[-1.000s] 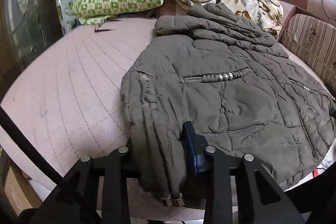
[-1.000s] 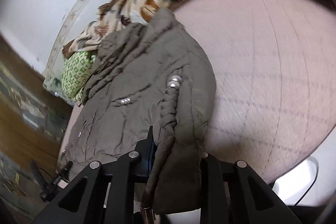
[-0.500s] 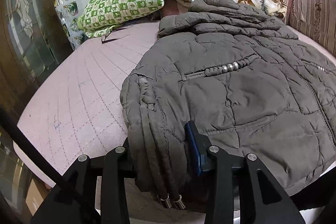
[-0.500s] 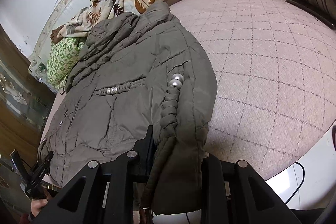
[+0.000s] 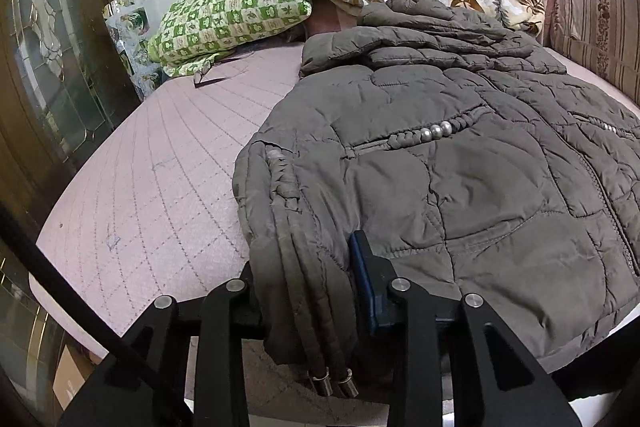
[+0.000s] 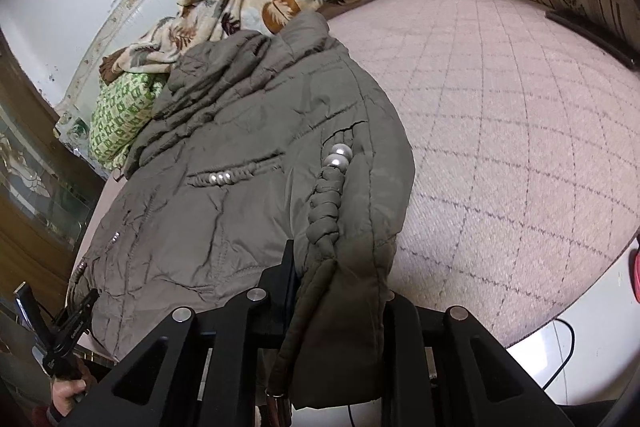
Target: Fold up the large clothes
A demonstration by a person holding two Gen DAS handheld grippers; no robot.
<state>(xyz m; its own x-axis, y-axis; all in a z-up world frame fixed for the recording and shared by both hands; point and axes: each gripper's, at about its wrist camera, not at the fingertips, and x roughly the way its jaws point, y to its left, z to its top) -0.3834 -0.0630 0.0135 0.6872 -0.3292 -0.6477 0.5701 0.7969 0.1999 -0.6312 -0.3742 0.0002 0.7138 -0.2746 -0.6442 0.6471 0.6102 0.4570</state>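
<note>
Olive quilted jacket lies on the bed, long axis running away toward the far wall; left gripper and right gripper have just squeezed tighter, fingers pinching its near hem corners.

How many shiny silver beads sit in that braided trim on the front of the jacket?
3, side by side in the braided trim across the jacket front. Another braid near the right gripper shows 2 more; others may be hidden.
</note>
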